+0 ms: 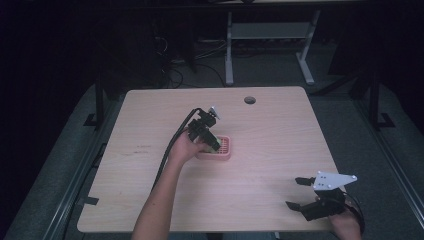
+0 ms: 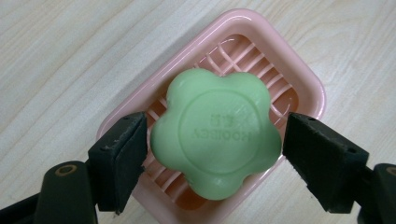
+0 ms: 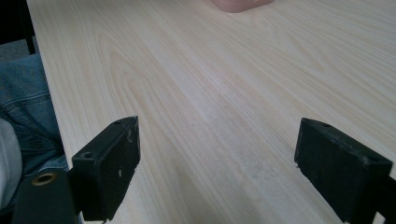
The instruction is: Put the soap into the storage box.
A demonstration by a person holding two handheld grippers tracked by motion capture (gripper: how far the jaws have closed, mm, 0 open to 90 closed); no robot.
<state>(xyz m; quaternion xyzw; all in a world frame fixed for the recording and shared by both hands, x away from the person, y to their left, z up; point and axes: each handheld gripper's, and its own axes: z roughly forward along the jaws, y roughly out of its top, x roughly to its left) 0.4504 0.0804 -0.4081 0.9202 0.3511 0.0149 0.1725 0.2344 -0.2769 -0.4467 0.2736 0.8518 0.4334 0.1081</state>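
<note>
Soap (image 2: 217,133): green 5-lobed flower, flat in pink dish (image 2: 303,79), stamped face up; no long axis.
Left gripper (image 2: 215,154): jaws spread, flanking soap, small gaps.
Right gripper (image 3: 217,172): released, over bare table (image 3: 210,93).

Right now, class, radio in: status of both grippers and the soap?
Left gripper open, jaws straddling green soap, small gaps both sides. Soap sits in pink dish. Right gripper open over bare table. Nothing in the way.

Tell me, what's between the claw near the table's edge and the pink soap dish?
Nothing but bare wooden table. The right gripper view shows plain wood stretching from the open right claw to the pink soap dish.
</note>
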